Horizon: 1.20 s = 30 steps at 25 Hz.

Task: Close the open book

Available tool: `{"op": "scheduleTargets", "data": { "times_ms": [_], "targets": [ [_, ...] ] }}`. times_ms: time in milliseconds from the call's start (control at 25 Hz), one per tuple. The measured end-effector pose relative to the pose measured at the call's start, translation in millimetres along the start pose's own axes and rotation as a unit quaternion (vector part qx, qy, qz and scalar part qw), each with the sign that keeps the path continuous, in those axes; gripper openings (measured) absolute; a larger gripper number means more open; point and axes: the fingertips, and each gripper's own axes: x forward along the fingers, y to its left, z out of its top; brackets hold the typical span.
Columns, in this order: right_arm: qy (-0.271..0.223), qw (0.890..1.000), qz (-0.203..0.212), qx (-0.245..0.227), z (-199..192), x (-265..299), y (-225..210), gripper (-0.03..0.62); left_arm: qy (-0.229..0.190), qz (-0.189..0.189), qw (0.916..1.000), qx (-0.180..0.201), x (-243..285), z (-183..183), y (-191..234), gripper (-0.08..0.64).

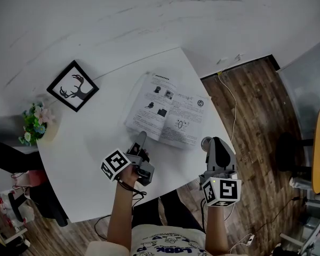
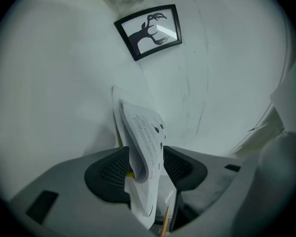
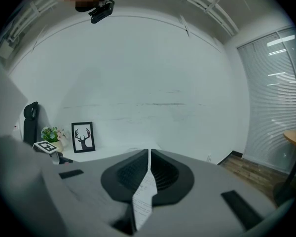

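On white table (image 1: 96, 159), book (image 1: 168, 111) lies open. Jaws of left gripper (image 2: 145, 169) apart, curled page bundle (image 2: 143, 137) loose between. Pads of right gripper (image 3: 148, 169) clamped on page edge (image 3: 143, 201). Risks: pinched sheet tears if pulled; loose bundle slips out, flops open.

Right gripper (image 3: 149, 157) — jaws tight on a printed page (image 3: 142, 205), deer picture (image 3: 83, 137) beyond
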Motion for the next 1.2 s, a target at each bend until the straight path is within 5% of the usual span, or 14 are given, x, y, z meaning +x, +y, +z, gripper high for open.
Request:
{"op": "scheduleTargets", "data": {
  "times_ms": [600, 1200],
  "targets": [
    [-0.004, 1.0, 0.005, -0.002, 5, 8, 3, 0.031, -0.01, 0.002, 0.9986, -0.051, 9, 7, 15, 0.202],
    [-0.002, 1.0, 0.003, -0.003, 4, 6, 3, 0.031, -0.008, 0.004, 0.9991, -0.042, 7, 11, 12, 0.202]
  ]
}}
